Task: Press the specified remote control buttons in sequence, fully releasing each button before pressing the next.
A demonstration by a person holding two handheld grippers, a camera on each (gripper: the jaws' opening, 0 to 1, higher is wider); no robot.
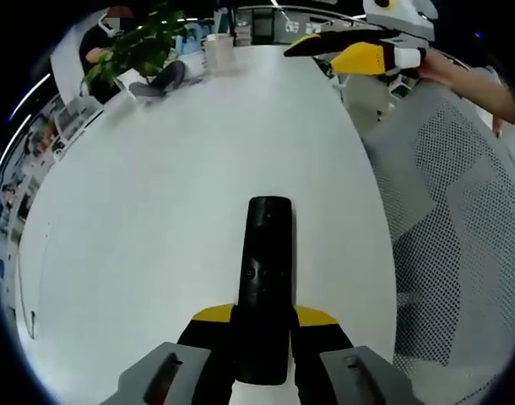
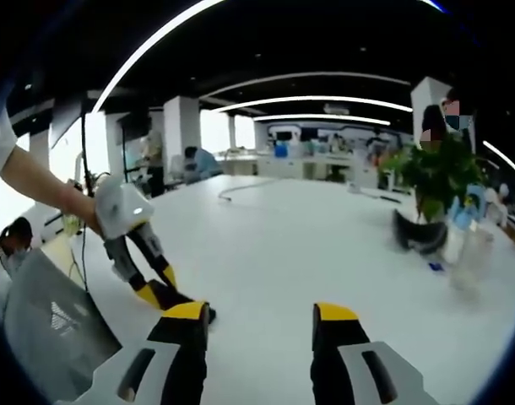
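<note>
Between the yellow-tipped jaws of the left gripper (image 1: 262, 325), in the left gripper view, lies a black remote control (image 1: 265, 283), long axis running away from the camera, near end clamped by the jaws closed against its two sides, far end resting out over the white table (image 1: 156, 219). Small buttons faintly visible midway along its top face, too blurred to tell apart. Seen from the right gripper view, held low near the table's near-left edge by that same gripper (image 2: 156, 287), grasped by a person's hand (image 2: 76, 207); only a dark end of the remote visible there.

Across the table in the left gripper view, up at the far right, hangs the right gripper (image 1: 359, 52), yellow and black, above the table's edge, another hand (image 1: 435, 63) behind it. From its own view, jaws (image 2: 262, 325) spread wide apart, gripping nothing, bare table between them.

Further out: a potted green plant (image 1: 139, 42) near the table's far end, a dark object (image 2: 418, 232) beside it, a white mesh chair back (image 1: 447, 219) along the table's right side.
</note>
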